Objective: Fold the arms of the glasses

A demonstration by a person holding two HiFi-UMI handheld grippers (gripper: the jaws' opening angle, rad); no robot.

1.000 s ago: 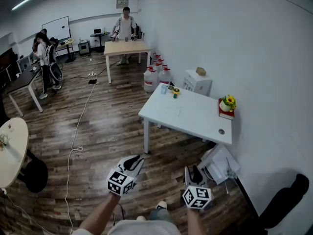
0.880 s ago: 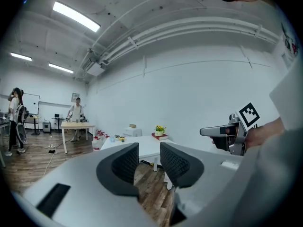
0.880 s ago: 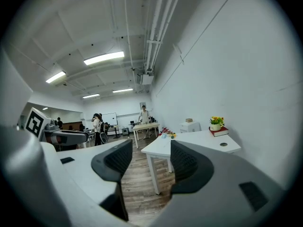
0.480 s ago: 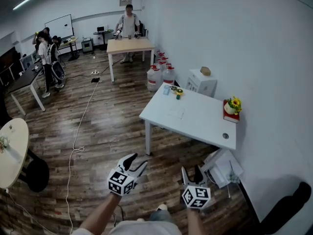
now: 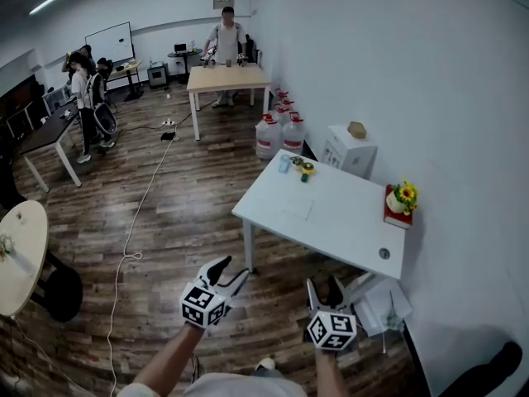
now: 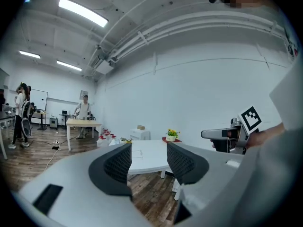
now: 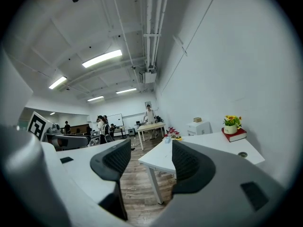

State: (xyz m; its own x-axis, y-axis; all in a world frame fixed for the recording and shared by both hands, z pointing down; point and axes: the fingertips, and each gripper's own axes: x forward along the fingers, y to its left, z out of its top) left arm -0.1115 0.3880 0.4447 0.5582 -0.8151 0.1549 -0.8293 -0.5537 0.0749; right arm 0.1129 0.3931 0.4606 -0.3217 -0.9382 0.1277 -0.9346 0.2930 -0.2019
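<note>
The glasses [image 5: 297, 209] are a faint thin outline on the white table [image 5: 347, 230], near its middle; in the left gripper view the glasses [image 6: 136, 153] show small on the table [image 6: 151, 161] beyond the jaws. My left gripper [image 5: 230, 269] hangs in the air short of the table's near corner, its jaws opening with nothing between them. My right gripper [image 5: 324, 285] is beside it, open and empty, also short of the table [image 7: 208, 145]. Neither gripper touches anything.
A flower pot on a red book [image 5: 403, 198] stands at the table's wall side, with small items [image 5: 302, 169] at its far end. Water jugs [image 5: 279, 132] and a white cabinet [image 5: 347, 151] stand beyond. Folded boxes [image 5: 380, 304] lie under the table; a cable [image 5: 132, 246] crosses the floor.
Both grippers' jaws have spread apart. I have moved forward with both hands, and the white table has come nearer.
</note>
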